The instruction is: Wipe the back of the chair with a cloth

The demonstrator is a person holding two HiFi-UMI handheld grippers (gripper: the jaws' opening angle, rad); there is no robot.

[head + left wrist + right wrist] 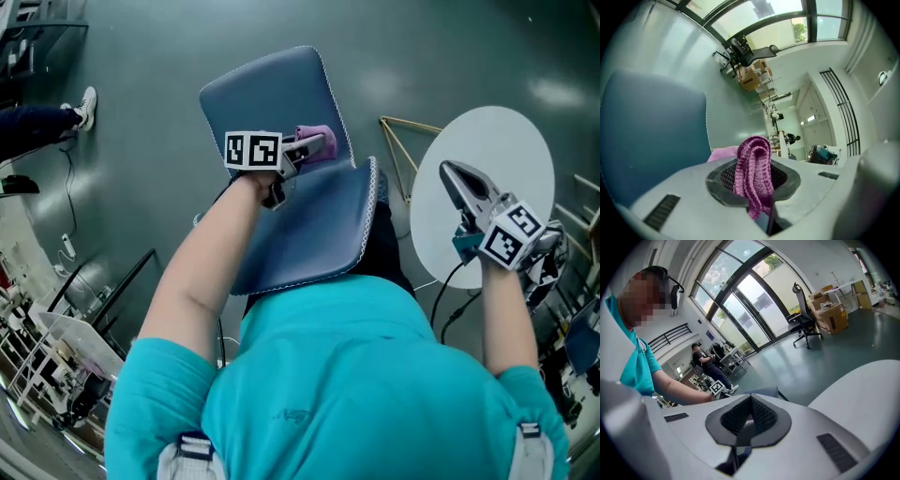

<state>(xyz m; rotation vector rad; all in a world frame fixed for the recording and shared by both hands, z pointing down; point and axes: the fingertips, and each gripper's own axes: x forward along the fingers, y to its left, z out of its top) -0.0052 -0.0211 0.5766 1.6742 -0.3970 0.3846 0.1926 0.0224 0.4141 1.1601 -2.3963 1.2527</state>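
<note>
Gripping a purple cloth in clamped left gripper, on blue chair, right gripper closed, empty, over white round table at right.

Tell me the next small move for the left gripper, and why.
Probably ease the left gripper so the purple cloth clamped in its jaws presses flat on the chair, then sweep; the cloth sits right beside its blue padding.

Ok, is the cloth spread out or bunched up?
Bunched up: the cloth is a folded loop pinched in the shut left gripper.
</note>
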